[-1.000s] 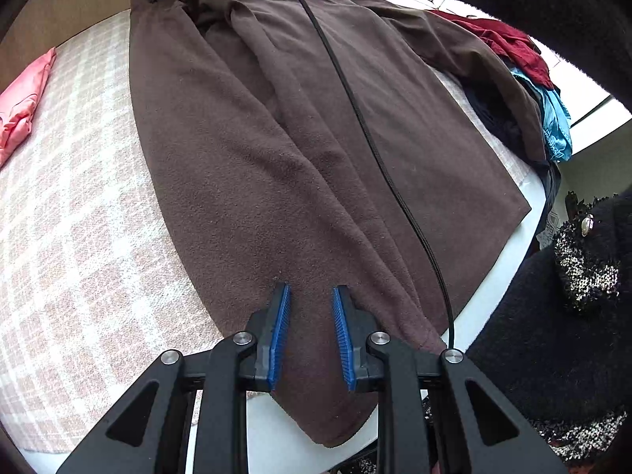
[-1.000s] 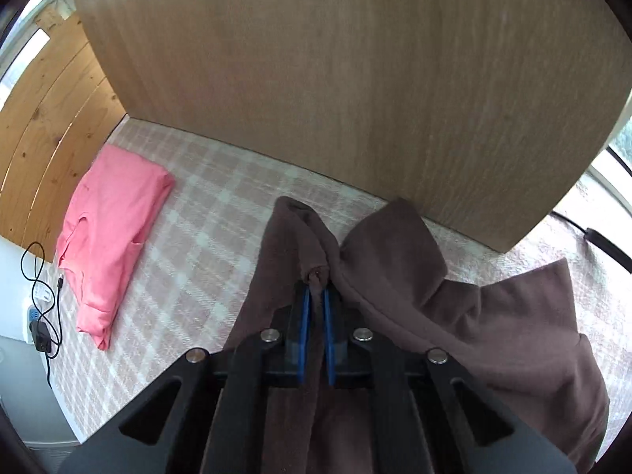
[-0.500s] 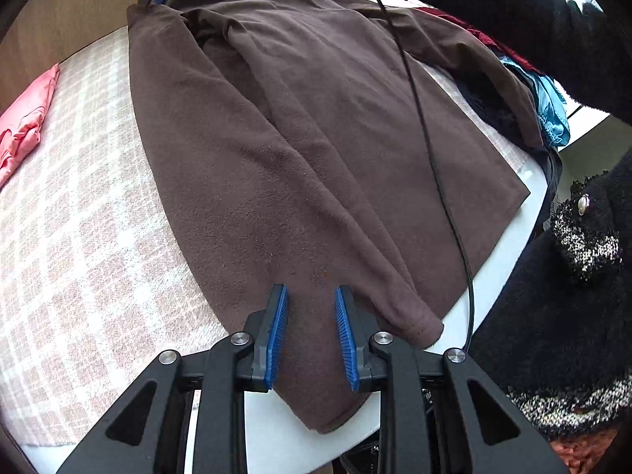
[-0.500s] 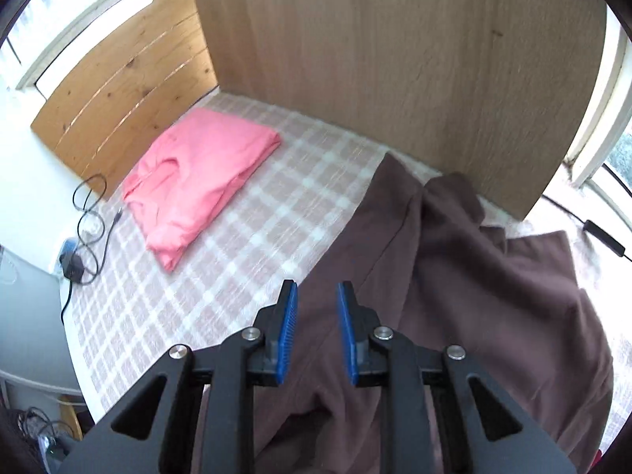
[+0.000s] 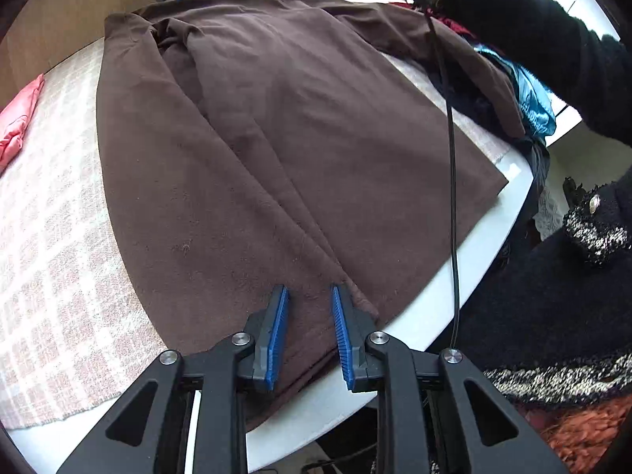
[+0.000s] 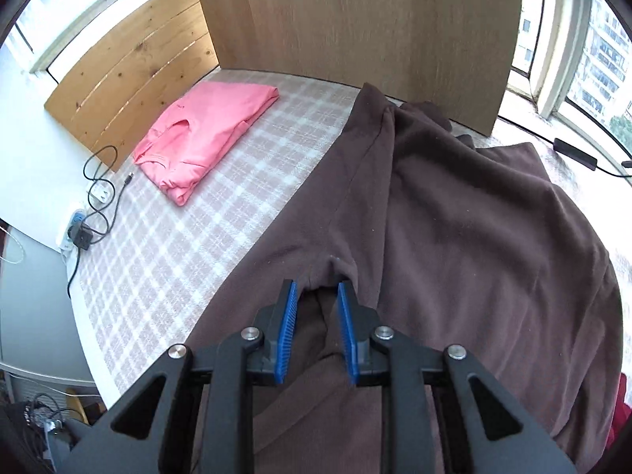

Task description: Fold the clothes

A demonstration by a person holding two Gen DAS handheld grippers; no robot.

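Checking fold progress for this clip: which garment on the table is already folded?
The pink garment, a neat rectangular stack near the wooden boards. The brown garment lies spread and creased, and the red and blue clothes are heaped at the table edge.

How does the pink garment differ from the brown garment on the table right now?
The pink garment is folded into a compact stack; the brown garment is spread out with creases. The pink one lies alone near the wooden boards, clear of both grippers; the brown one lies beneath the open right gripper and left gripper. Both rest on the checked cloth.
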